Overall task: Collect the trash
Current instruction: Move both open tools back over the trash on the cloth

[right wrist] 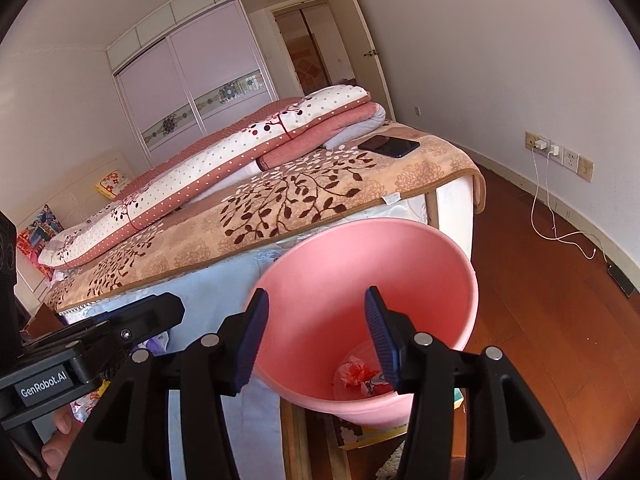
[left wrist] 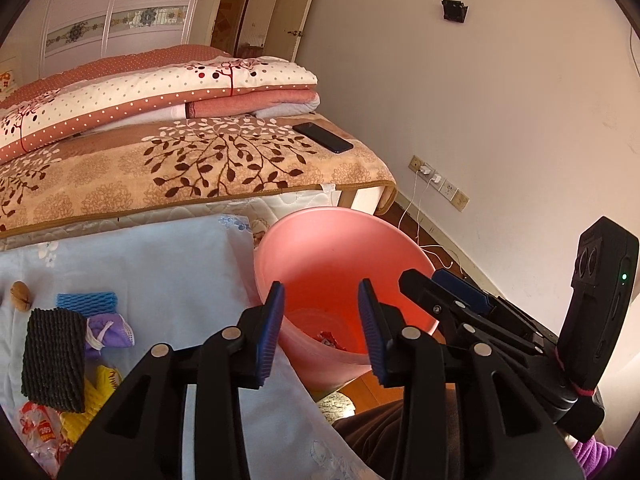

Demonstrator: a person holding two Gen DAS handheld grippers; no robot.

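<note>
A pink bin (left wrist: pixel 320 248) (right wrist: pixel 360 264) stands beside the bed, with red and white wrappers (left wrist: pixel 330 339) (right wrist: pixel 356 374) lying at its bottom. My left gripper (left wrist: pixel 322 326) is open over the bin's mouth, nothing between its blue pads. My right gripper (right wrist: pixel 314 338) is also open above the bin and holds nothing; it shows from the side in the left wrist view (left wrist: pixel 448 292). On the pale blue sheet (left wrist: pixel 160 264) lie more scraps: black foam netting (left wrist: pixel 54 356), blue foam netting (left wrist: pixel 87 301), a purple pouch (left wrist: pixel 108 330), yellow netting (left wrist: pixel 96 396), a red-printed wrapper (left wrist: pixel 38 428) and a walnut (left wrist: pixel 20 295).
A phone (left wrist: pixel 323 137) (right wrist: pixel 389 146) lies on the leaf-patterned blanket (left wrist: pixel 180 168) near folded quilts (left wrist: pixel 152 92). Charger cables (right wrist: pixel 548 208) trail from wall sockets onto the wooden floor (right wrist: pixel 540 300). A slipper (left wrist: pixel 338 404) sits below the bin. A person's fingers (right wrist: pixel 60 436) hold the left gripper's handle.
</note>
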